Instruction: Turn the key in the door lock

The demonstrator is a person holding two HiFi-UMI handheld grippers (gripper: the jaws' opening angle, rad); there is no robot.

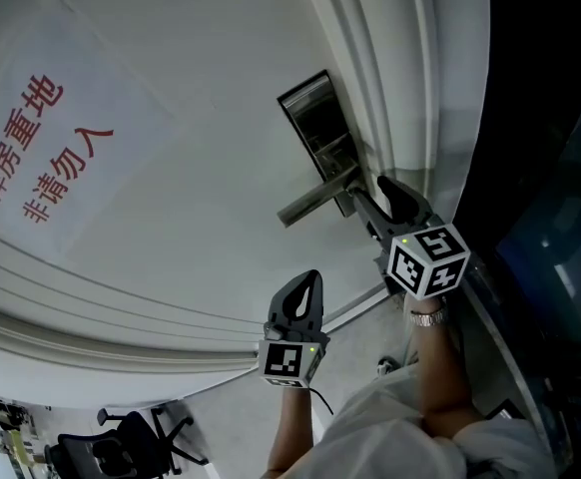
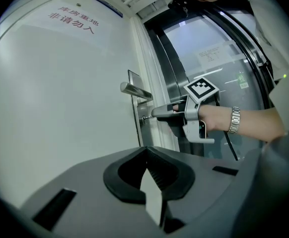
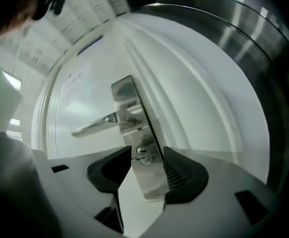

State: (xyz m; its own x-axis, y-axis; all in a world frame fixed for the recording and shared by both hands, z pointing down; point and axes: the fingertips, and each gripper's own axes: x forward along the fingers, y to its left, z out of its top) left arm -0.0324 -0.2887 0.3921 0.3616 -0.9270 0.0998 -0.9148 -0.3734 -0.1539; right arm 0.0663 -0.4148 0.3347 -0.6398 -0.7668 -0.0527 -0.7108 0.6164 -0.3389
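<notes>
Key [image 3: 142,154] sticks out of the lock plate [image 3: 152,182] under the handle [image 3: 97,125] at the door [image 1: 171,168] edge, untouched between the right gripper [image 3: 147,158] spread jaws; left gripper [image 2: 145,177] clenched empty, farther back

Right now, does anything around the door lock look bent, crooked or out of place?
Nothing stands out. The key sits in the lock plate below the lever handle; the right gripper is open around it.

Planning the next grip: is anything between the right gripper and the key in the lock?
Nothing visible. The key sits in the gap between the open right gripper's jaws; the door handle lies above, out of the way.
</notes>
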